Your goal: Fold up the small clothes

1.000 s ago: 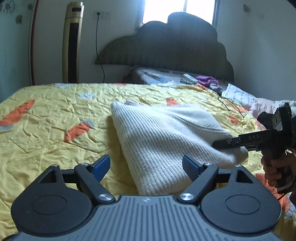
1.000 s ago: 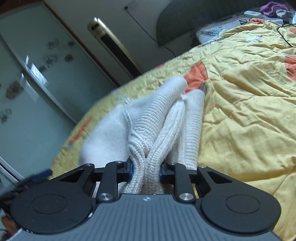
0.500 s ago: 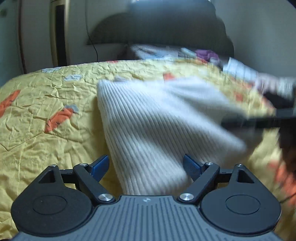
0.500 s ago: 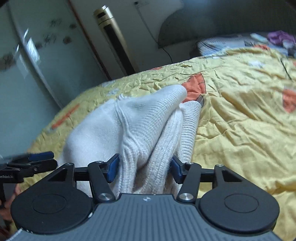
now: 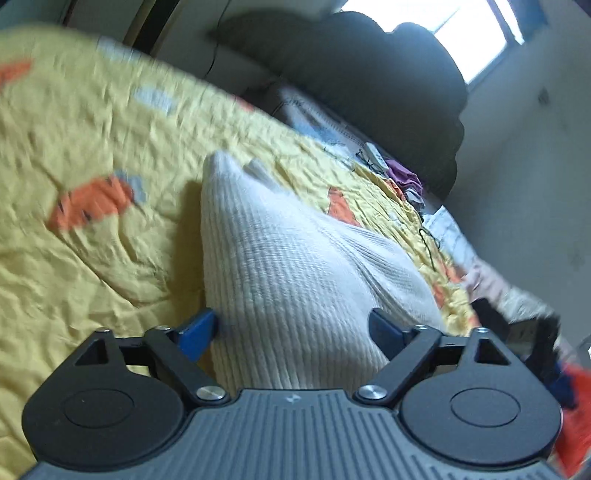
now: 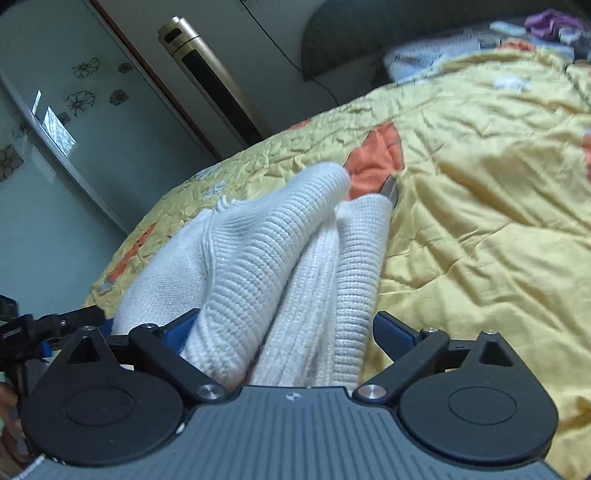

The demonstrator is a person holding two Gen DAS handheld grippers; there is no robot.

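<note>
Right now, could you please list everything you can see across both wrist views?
Knit garment: one, white, bunched on the bedspread, lying between both grippers' open jaws.
Bedspread: one, yellow with orange patches, over the bed.
Headboard: one, dark grey, far end.
Tower fan: one, gold, by the wall.
Purple cloth: one, near the headboard.
Window: one, bright, above the headboard.
Left gripper: black, blue pads, open.
Right gripper: black, blue pads, just opened.

- The bed [image 6: 480, 206] wears a crumpled yellow quilt with orange patches.
- A folded white knit garment [image 5: 295, 266] lies directly on it.
- Purple cloth [image 5: 404, 173] lies near the headboard.
</note>
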